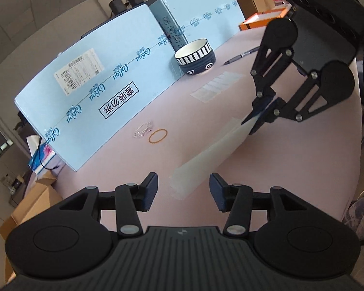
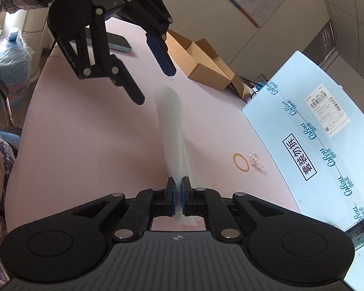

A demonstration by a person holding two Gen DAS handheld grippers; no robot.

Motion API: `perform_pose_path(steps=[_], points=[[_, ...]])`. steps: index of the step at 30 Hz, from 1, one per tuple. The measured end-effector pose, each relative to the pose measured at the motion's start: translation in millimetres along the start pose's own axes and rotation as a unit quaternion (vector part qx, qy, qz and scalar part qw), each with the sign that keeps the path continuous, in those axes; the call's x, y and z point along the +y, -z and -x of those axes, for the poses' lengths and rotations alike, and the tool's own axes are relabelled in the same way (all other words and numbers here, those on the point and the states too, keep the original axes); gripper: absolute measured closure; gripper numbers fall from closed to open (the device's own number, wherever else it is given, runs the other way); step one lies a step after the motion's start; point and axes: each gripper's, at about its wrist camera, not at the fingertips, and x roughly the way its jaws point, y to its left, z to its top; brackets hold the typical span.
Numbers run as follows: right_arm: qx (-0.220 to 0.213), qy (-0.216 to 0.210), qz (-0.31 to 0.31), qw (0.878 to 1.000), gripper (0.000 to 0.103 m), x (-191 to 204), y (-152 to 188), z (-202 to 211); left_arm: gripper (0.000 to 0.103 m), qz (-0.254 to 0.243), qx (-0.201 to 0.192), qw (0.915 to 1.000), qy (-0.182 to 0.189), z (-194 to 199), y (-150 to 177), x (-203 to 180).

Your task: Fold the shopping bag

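Two grippers at work | right gripper clenched on one end of folded white shopping bag, anchoring the strip | left gripper released, jaws apart, nothing between | bag's far end lies free on pink worktop, likely awaiting next fold | rubber band nearby.

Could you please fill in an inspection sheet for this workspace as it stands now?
Surface: pink table, mostly bare.
Job's things: shopping bag, folded into a long white strip, one end lifted.
Clutter: striped bowl, pen, rubber band, clear plastic bit, phone.
Grippers: right gripper shut on the bag's end; left gripper open, nothing between its jaws.
Cables: black cable off the table's edge.
Surroundings: blue boxes, cardboard boxes, water jug.
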Motion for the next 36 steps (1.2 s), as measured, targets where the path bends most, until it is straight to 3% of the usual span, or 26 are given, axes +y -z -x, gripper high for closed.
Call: perform_pose_path(steps=[2, 8, 13, 19, 22, 24, 25, 30, 34, 36], points=[[-0.001, -0.003, 0.006, 1.000, 0.099, 1.3, 0.7, 3.1, 0.052, -0.051, 0.011, 0.9985, 0.016, -8.6, -5.9, -7.0], [0.009, -0.021, 0.049, 0.999, 0.099, 19.5, 9.3, 11.6, 0.049, -0.140, 0.017, 0.9900, 0.002, -21.8, -16.5, -13.5], [0.009, -0.036, 0.106, 0.994, 0.099, 33.4, 7.4, 11.8, 0.044, -0.221, 0.026, 0.9749, 0.005, -20.5, -18.9, -28.0], [-0.008, -0.045, 0.118, 0.992, 0.099, 35.1, 5.3, 12.1, 0.047, -0.236, 0.050, 0.9700, 0.032, -33.0, -11.8, -32.2], [-0.014, -0.052, 0.106, 0.993, 0.099, 32.4, 5.1, 11.8, 0.068, -0.227, 0.065, 0.9704, 0.047, -34.1, -11.2, -30.3], [-0.020, -0.059, 0.091, 0.994, 0.099, 29.2, 4.6, 11.9, 0.094, -0.218, 0.081, 0.9705, 0.062, -35.3, -10.9, -27.9], [-0.023, -0.062, 0.082, 0.994, 0.098, 25.3, 3.8, 9.8, 0.098, -0.206, 0.089, 0.9718, 0.073, -36.7, -9.8, -23.9], [-0.033, -0.108, -0.018, 0.993, 0.097, 3.0, 3.5, 8.0, 0.100, -0.115, 0.123, 0.9741, 0.151, -41.6, -12.4, 7.4], [-0.034, -0.155, -0.117, 0.980, 0.097, -15.0, 4.3, 3.1, 0.099, -0.055, 0.145, 0.9644, 0.214, -50.8, -12.0, 33.8], [-0.033, -0.182, -0.169, 0.968, 0.097, -24.2, 6.5, -1.7, 0.099, -0.028, 0.155, 0.9569, 0.244, -56.6, -10.6, 46.9]])
